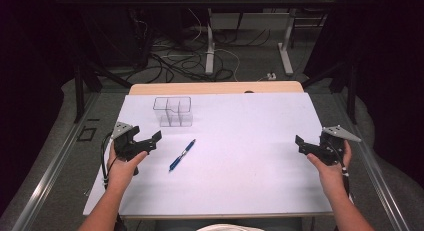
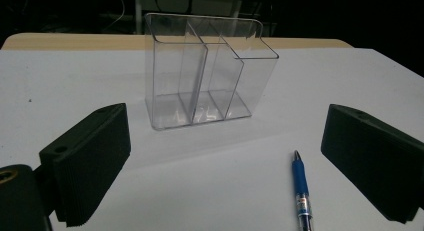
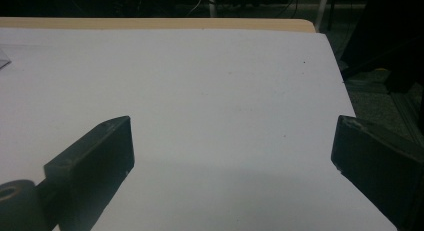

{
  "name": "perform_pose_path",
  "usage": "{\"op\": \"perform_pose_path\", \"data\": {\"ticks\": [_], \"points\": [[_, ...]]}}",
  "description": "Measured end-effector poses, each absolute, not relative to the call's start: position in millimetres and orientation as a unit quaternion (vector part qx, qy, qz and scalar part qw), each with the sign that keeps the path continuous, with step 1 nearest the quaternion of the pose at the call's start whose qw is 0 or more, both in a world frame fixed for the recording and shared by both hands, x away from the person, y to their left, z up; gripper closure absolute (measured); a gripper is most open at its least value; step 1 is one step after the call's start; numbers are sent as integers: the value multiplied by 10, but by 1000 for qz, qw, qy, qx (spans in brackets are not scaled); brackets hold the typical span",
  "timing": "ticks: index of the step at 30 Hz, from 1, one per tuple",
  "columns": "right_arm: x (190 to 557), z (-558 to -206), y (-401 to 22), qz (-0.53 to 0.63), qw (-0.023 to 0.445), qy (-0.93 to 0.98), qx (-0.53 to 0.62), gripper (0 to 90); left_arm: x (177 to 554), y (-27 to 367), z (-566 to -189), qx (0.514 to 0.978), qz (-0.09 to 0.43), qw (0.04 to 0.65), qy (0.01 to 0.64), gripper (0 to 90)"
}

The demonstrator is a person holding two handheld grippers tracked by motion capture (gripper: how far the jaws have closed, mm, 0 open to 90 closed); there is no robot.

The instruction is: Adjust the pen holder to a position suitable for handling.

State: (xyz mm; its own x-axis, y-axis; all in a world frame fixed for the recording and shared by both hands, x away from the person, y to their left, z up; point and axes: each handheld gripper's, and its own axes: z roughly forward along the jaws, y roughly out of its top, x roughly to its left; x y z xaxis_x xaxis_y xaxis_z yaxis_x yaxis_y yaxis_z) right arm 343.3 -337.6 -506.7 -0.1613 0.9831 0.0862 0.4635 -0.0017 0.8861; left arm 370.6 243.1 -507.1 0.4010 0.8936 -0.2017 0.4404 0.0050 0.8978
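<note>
With its jaws spread wide, the left gripper (image 1: 150, 141) should straddle the blue click pen (image 1: 182, 154) squarely at mid-barrel before closing, beside the clear plastic three-compartment organizer (image 1: 173, 111).

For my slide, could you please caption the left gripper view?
Open left gripper facing clear organizer, blue pen between.

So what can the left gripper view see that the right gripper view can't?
The left gripper view has the clear box standing upright with dividers inside, and the blue pen lying in front of it to the right. The right gripper view has the table's right edge and the dark floor past it. Both have the white tabletop, its wooden far edge, and two black jaws wide apart with nothing between them.
</note>
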Motion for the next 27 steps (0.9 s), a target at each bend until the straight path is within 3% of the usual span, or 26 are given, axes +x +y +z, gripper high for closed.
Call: {"op": "perform_pose_path", "data": {"ticks": [27], "points": [[3431,-5073,-3377,415,314,639,566,44,4039,2494,-4745,645,237,491,536,176]]}}
